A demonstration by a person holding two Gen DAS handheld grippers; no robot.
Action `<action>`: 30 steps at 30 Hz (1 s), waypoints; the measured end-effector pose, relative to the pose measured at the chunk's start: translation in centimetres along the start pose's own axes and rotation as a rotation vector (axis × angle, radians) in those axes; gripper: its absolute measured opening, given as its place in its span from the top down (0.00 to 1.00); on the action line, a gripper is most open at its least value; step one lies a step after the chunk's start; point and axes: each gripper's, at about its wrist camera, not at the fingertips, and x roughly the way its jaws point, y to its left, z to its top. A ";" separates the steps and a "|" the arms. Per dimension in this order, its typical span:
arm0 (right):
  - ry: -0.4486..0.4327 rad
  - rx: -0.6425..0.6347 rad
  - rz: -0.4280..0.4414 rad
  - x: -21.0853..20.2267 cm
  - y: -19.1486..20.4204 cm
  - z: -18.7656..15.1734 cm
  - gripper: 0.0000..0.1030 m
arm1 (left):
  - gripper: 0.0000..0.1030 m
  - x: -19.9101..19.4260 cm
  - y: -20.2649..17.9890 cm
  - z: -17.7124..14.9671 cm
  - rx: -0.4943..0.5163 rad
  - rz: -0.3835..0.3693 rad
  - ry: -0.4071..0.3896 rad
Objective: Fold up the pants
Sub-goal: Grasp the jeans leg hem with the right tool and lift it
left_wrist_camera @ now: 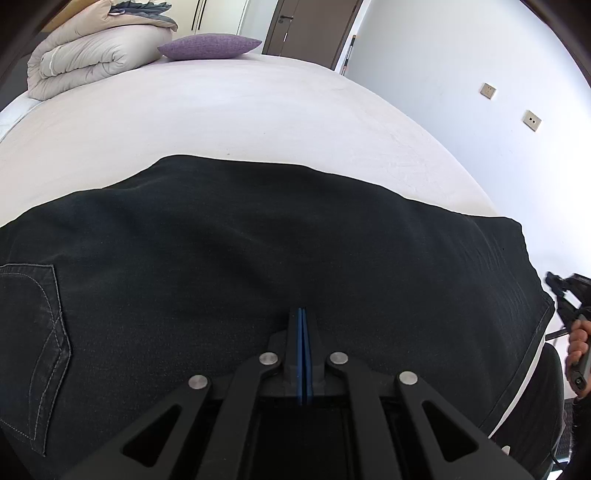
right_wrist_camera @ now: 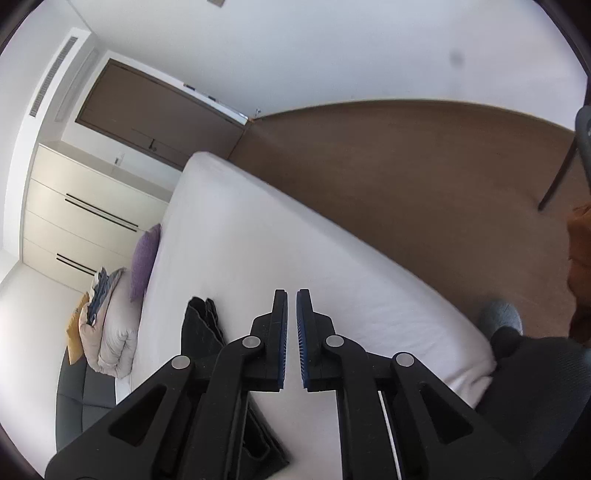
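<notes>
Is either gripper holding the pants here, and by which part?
Right gripper: jaws apart, holding nothing. Left gripper: jaws closed over the black pants, but pinched fabric cannot be told.

A white bed (left_wrist_camera: 240, 107) is seen. A purple pillow (left_wrist_camera: 208, 46) and a folded blanket (left_wrist_camera: 92, 55) are laid at its far end. A brown door (left_wrist_camera: 310, 29) is shut.

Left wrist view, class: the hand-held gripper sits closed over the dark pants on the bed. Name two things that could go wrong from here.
1. The left hand-held gripper looks shut over the pants with no cloth visibly between its pads, so a lift may come up empty.
2. The right hand-held gripper is open above the bed, off the pants, so a one-sided pull could skew the fold.
</notes>
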 end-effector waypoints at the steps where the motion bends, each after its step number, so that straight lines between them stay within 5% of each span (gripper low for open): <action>1: -0.021 -0.011 0.015 -1.2 0.1 0.3 0.92 | 0.95 0.1 -0.1 0.0 0.002 0.004 -0.002; 3: -0.045 -0.033 0.037 -3.5 0.2 -0.1 0.74 | 0.95 0.1 -0.1 0.0 0.008 0.013 -0.006; 5: -0.042 -0.025 0.066 -4.5 0.8 -0.7 0.08 | 0.95 0.1 -0.2 -0.3 0.011 0.020 -0.009; 6: -0.046 -0.011 0.090 -4.8 1.1 -1.2 0.05 | 0.95 0.1 -0.3 -0.2 0.013 0.022 -0.009; 12: 0.138 0.024 0.198 -0.2 6.5 -5.7 0.10 | 0.95 0.5 -1.2 0.1 0.025 0.043 -0.005; 15: 0.209 0.069 0.181 2.2 7.0 -7.9 0.17 | 0.95 0.5 -1.4 0.2 0.022 0.050 -0.003; 19: 0.210 0.115 0.143 2.7 5.9 -10.1 0.23 | 0.95 0.7 -1.5 0.4 0.022 0.059 0.000; 24: 0.190 0.121 0.128 -1.3 1.7 -12.2 0.28 | 0.95 1.0 -1.6 0.7 0.020 0.066 0.010; 30: 0.198 0.121 0.135 -3.0 -0.6 -12.0 0.31 | 0.95 1.4 -2.4 1.4 0.023 0.078 0.013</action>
